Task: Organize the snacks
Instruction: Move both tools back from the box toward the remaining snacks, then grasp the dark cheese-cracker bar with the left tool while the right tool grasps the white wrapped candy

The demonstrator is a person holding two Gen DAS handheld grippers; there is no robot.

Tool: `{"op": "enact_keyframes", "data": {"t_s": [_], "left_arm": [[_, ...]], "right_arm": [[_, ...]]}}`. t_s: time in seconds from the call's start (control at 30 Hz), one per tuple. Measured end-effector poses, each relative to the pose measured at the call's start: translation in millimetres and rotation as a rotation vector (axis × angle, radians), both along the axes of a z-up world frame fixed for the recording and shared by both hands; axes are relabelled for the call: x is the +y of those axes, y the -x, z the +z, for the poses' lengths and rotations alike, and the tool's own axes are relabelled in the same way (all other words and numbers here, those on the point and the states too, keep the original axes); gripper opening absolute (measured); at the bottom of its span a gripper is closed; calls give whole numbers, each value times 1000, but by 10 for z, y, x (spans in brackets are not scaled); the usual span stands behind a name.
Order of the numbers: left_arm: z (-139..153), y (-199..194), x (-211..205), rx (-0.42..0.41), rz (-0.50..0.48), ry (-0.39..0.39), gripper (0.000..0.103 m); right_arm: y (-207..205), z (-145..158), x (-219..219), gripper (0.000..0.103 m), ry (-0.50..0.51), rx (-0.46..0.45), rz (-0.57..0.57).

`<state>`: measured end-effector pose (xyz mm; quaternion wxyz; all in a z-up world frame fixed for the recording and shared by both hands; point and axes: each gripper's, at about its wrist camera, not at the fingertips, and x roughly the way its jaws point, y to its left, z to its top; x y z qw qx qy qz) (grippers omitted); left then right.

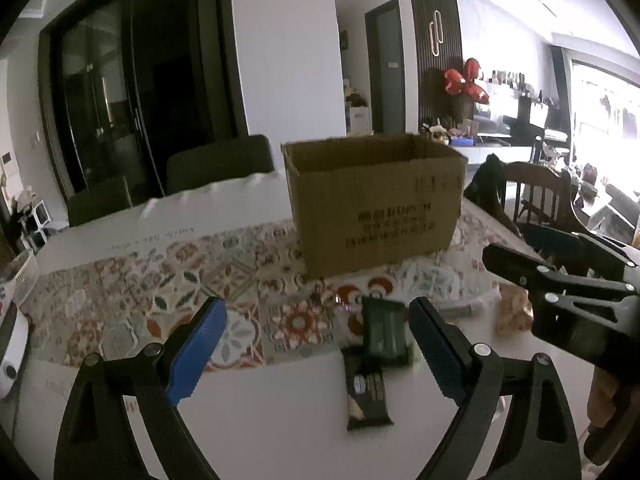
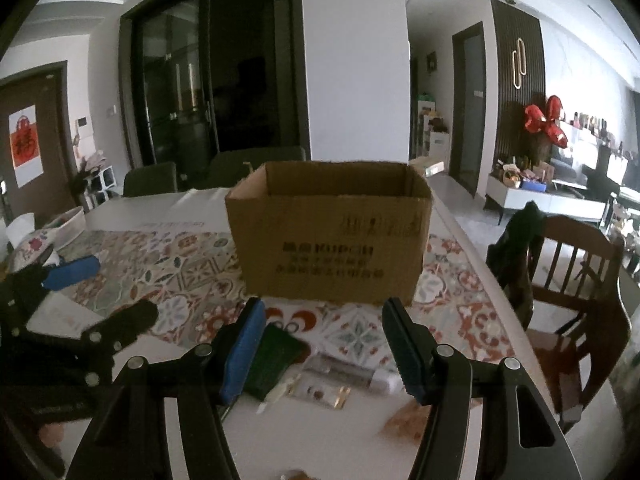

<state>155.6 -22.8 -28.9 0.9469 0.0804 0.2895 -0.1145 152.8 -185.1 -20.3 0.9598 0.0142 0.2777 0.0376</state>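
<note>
Two hand-held grippers above a table [image 1: 280, 420] with a patterned cloth [image 1: 120, 288], both pointing toward an open cardboard box [image 1: 376, 208] that stands upright on the cloth near the table's middle.

Left gripper [image 1: 316, 344]: the blue-padded fingers [image 1: 196, 352] stand wide apart and hold nothing. In the gap between them, on the table beyond, lie a green snack packet [image 1: 386, 330] and, nearer the viewer and partly under it, a dark snack bar [image 1: 366, 396]. Neither pad touches either one.

Right gripper [image 2: 324, 348]: its fingers [image 2: 244, 352] stand moderately apart, narrower than the left pair, and are likewise empty. In the right wrist view the green packet sits just beside the left-hand pad; contact cannot be told. A silvery wrapped stick [image 2: 352, 376] and a pale flat sachet [image 2: 320, 394] lie on the table within the gap, with a tan crinkled packet [image 2: 408, 420] below the right-hand finger.

All snacks lie on the table in front of the box, between it and the grippers. The box interior that shows is bare wall; its floor is hidden. A wooden chair [image 2: 576, 280] stands at the table's right edge.
</note>
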Motion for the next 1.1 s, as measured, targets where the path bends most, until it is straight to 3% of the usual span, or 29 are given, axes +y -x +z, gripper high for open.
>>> {"op": "enact_keyframes", "data": {"t_s": [0.23, 0.37, 0.87, 1.1], "left_arm": [[-250, 166, -56, -10, 7, -51, 93], [-362, 212, -119, -11, -7, -76, 90], [-858, 28, -227, 141, -46, -52, 68], [-975, -52, -257, 186, -60, -37, 61]], "right_arm": [[109, -176, 32, 61, -50, 37, -6], [108, -300, 58, 53, -85, 79, -5], [-130, -756, 196, 30, -185, 235, 5], [-263, -905, 213, 26, -225, 290, 6]]}}
